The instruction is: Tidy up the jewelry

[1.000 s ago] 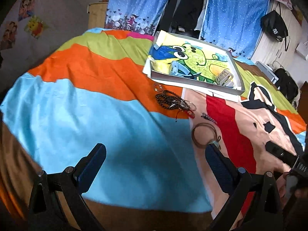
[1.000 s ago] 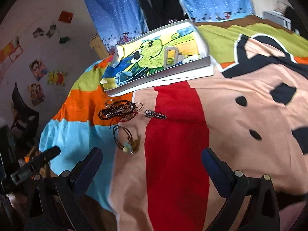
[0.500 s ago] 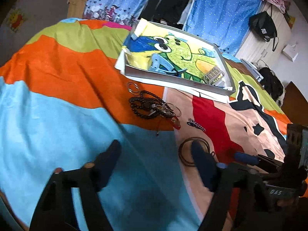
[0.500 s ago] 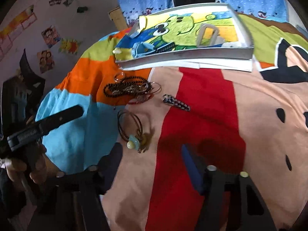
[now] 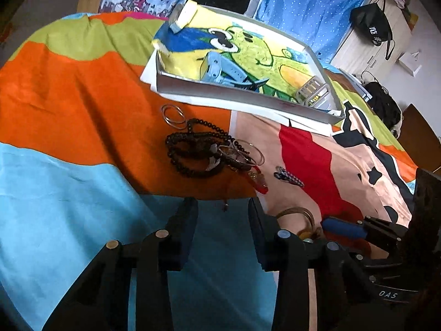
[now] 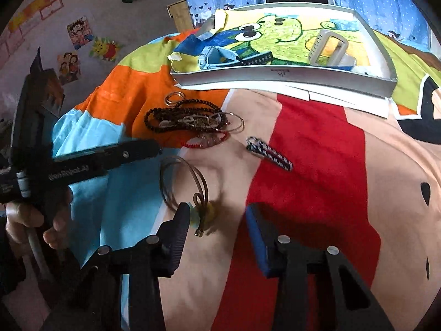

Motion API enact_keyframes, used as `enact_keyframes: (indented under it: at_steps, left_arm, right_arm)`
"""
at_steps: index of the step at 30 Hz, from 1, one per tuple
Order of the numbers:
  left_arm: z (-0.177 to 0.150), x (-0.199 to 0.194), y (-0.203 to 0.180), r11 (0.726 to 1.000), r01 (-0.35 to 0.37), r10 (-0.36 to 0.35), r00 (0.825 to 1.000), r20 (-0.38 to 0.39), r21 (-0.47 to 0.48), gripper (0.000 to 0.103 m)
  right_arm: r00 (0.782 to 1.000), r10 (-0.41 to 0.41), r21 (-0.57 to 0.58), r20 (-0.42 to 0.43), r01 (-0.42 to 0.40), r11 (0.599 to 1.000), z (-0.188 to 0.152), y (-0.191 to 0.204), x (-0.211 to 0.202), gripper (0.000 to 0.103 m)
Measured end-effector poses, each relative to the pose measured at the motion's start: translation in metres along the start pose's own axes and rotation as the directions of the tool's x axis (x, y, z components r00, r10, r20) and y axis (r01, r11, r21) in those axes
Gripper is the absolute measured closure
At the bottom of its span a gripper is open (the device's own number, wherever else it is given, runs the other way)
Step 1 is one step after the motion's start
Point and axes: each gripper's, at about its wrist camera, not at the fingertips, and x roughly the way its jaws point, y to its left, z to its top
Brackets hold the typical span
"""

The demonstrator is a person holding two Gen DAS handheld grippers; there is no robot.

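- We hold the right gripper (image 6: 217, 220) low over the bedspread (image 6: 317, 165), jaws partly open and gripping nothing, with the brown cord necklace (image 6: 183, 184) just ahead of its left finger; we judge this is the piece we mean to take first, since it lies alone and nearest.
- Its pale pendant (image 6: 205, 213) sits right beside that left finger; whether they touch we cannot tell.
- Our left gripper (image 5: 222, 218) hovers partly open and empty, short of the tangled pile of black beads (image 5: 193, 151) and thin bangles (image 5: 242, 155) straight ahead.
- Beyond the pile lies the shallow tray (image 6: 275, 75) with the frog drawing, likely the destination; it already holds a blue strap (image 5: 220, 67) and a grey buckle-like piece (image 6: 329, 45).
- A striped hair clip (image 6: 271, 153) lies ahead of the right gripper, apart from the rest.
- The two grippers crowd each other here, and the tangle may drag neighbours along when lifted.
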Motion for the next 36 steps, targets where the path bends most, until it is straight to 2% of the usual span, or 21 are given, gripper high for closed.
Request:
enact_keyframes:
  at_steps: [2, 9, 21, 22, 24, 25, 31, 36]
  left_arm:
    - [0.000, 0.002, 0.000, 1.000, 0.001, -0.001, 1.000, -0.004, 0.010, 0.072]
    - [-0.001, 0.010, 0.003, 0.999, -0.031, 0.031, 0.999, -0.018, 0.015, 0.083]
    - [0.000, 0.014, 0.002, 0.999, -0.042, 0.043, 0.999, -0.023, 0.018, 0.084]
    - [0.000, 0.014, 0.002, 0.999, -0.043, 0.043, 0.999, -0.024, 0.019, 0.084]
    - [0.000, 0.014, 0.002, 0.999, -0.044, 0.044, 0.999, -0.024, 0.021, 0.084]
    - [0.000, 0.014, 0.002, 0.999, -0.043, 0.043, 0.999, -0.024, 0.020, 0.084]
    - [-0.001, 0.015, -0.002, 0.998, -0.036, 0.037, 0.999, -0.019, 0.042, 0.084]
    - [0.002, 0.020, -0.007, 0.997, -0.047, 0.049, 0.999, -0.020, 0.061, 0.084]
  right_arm:
    - [1.000, -0.004, -0.014, 0.012, 0.004, 1.000, 0.003, 0.002, 0.003, 0.063]
    - [0.999, -0.034, -0.059, 0.031, 0.036, 0.998, 0.009, 0.009, 0.013, 0.063]
    - [0.993, -0.107, -0.138, 0.041, 0.112, 0.984, 0.012, 0.021, 0.029, 0.063]
    - [0.992, -0.115, -0.144, 0.042, 0.120, 0.982, 0.013, 0.022, 0.031, 0.065]
    - [0.992, -0.120, -0.153, 0.046, 0.125, 0.980, 0.014, 0.024, 0.032, 0.079]
    - [0.992, -0.116, -0.156, 0.047, 0.122, 0.980, 0.014, 0.024, 0.032, 0.095]
    - [0.983, -0.170, -0.126, 0.075, 0.178, 0.976, 0.016, 0.018, 0.027, 0.099]
    - [0.984, -0.166, -0.052, 0.063, 0.170, 0.984, 0.018, 0.003, 0.025, 0.099]
